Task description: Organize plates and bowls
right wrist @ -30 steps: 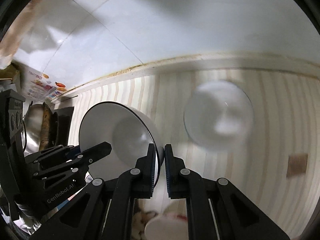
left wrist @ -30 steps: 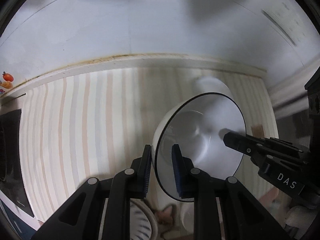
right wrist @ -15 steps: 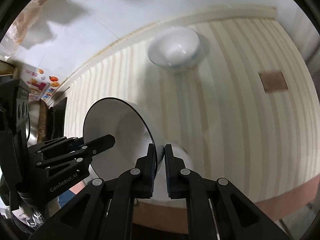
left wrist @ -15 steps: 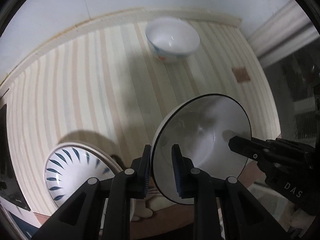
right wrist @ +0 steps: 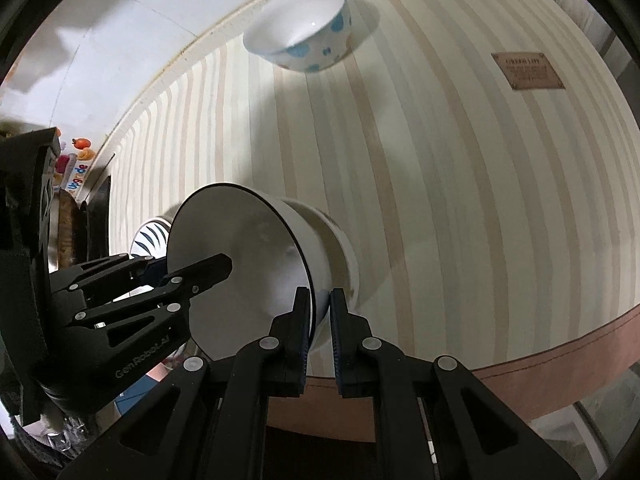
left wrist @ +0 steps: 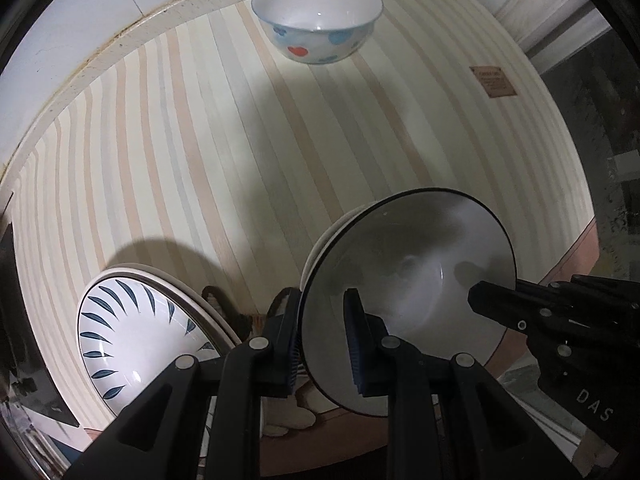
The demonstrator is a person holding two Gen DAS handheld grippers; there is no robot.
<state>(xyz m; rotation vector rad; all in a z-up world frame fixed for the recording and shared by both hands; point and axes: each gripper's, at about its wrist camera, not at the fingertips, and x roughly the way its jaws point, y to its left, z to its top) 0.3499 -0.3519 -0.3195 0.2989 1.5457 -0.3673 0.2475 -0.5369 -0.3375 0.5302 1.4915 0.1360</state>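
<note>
A white bowl with a thin black rim (left wrist: 408, 280) is held tilted above the near edge of the striped table. My left gripper (left wrist: 324, 340) is shut on its left rim and my right gripper (right wrist: 319, 320) is shut on its right rim. The same bowl shows in the right wrist view (right wrist: 256, 264), with another white bowl nested under it. A white bowl with blue dots and a red heart (left wrist: 316, 24) stands upright at the table's far side. A white plate with dark blue leaf marks (left wrist: 132, 336) lies at the near left.
The striped table (left wrist: 240, 152) meets a white wall at the back. A small brown label (right wrist: 528, 70) lies at the far right of the table. The table's brown front edge (right wrist: 560, 336) runs close below the grippers. Dark clutter stands off the left end.
Both grippers, still holding the black-rimmed bowl, have pulled back and up from the table. The spotted bowl now lies far off, and the leaf plate has come into view.
</note>
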